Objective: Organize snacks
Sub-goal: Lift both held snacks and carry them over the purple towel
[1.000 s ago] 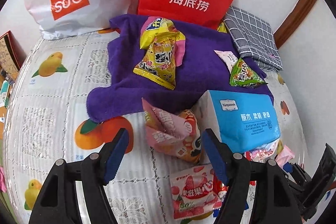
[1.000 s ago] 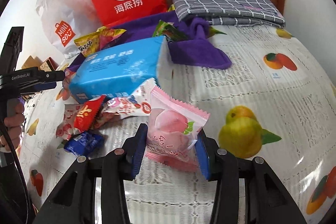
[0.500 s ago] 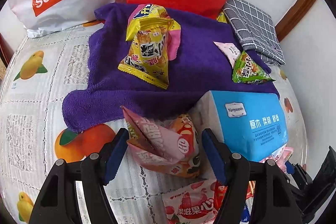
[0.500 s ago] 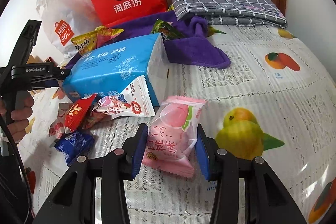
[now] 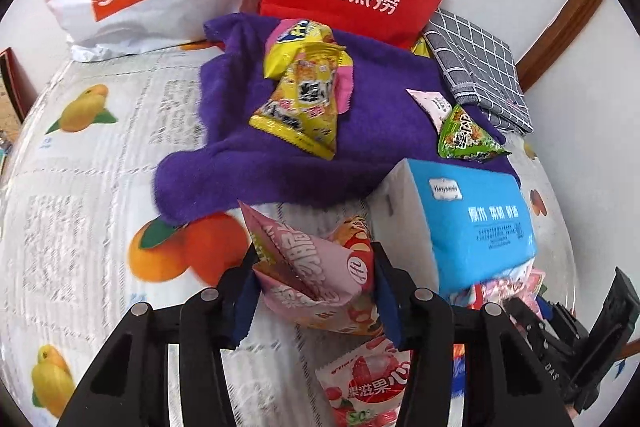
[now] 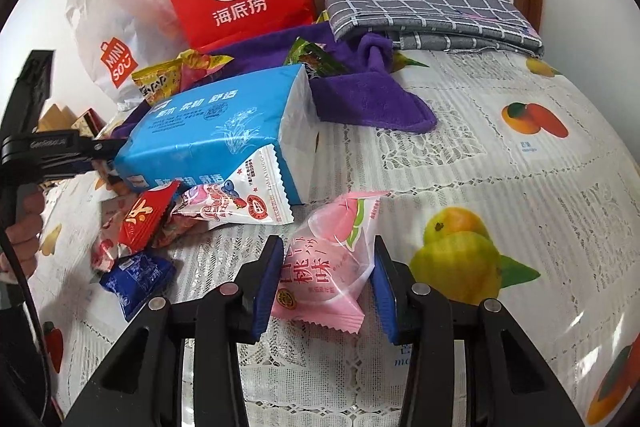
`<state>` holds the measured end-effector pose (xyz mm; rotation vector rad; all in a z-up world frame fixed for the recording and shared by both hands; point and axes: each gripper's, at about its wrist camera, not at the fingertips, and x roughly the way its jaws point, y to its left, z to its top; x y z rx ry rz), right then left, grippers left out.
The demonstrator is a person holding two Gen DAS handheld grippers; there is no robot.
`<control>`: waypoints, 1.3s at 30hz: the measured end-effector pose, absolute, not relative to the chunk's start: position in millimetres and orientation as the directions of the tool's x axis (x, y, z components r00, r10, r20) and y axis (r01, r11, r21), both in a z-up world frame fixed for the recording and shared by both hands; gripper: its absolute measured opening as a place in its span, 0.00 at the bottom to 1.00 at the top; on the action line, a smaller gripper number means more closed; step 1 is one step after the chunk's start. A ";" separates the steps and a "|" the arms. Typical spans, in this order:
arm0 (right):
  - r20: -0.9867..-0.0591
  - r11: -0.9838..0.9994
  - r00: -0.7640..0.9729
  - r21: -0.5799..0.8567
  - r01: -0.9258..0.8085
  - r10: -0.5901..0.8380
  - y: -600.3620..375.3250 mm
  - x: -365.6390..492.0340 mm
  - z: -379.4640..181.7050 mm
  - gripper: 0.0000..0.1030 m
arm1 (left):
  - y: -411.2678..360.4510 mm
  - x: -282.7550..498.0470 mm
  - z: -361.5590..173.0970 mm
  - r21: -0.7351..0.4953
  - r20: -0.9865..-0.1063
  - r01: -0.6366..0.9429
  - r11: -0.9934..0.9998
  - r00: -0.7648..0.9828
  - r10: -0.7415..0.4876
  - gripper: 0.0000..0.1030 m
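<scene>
The left tongs [image 5: 316,291], just closing on a crumpled pink snack packet [image 5: 316,279], and the right tongs [image 6: 326,287], pinching a peach-flavour packet [image 6: 328,263], are risking slippery wrappers sliding free.

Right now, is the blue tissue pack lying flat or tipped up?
Tipped up. The tissue pack leans with one end propped on a pile of snacks, the other end higher toward the purple towel.

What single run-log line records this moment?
left gripper: just closed on pink snack bag | right gripper: holds peach snack packet | both low over tablecloth
</scene>
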<state>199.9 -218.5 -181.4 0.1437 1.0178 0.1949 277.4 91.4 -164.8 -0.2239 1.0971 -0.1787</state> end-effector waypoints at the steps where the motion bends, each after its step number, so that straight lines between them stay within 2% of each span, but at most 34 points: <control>1: -0.832 0.974 0.507 0.207 -0.095 0.226 -217.2 198.8 -180.5 0.42 | 92.9 274.6 -163.8 -0.267 -0.859 0.031 0.963 0.446 -0.252 0.47; 6: -0.826 0.959 0.492 0.269 -0.086 0.276 -218.1 193.4 -173.7 0.41 | 103.9 251.8 -154.0 -0.269 -0.851 0.021 0.963 0.464 -0.248 0.47; 18: -0.803 0.964 0.535 0.239 -0.117 0.264 -207.4 164.6 -128.2 0.41 | 113.6 206.3 -122.4 -0.288 -0.813 0.015 0.957 0.525 -0.253 0.47; 39: -0.736 0.948 0.598 0.234 -0.215 0.317 -203.0 133.0 -57.8 0.40 | 52.8 162.0 -71.0 -0.296 -0.755 0.116 0.948 0.580 -0.307 0.47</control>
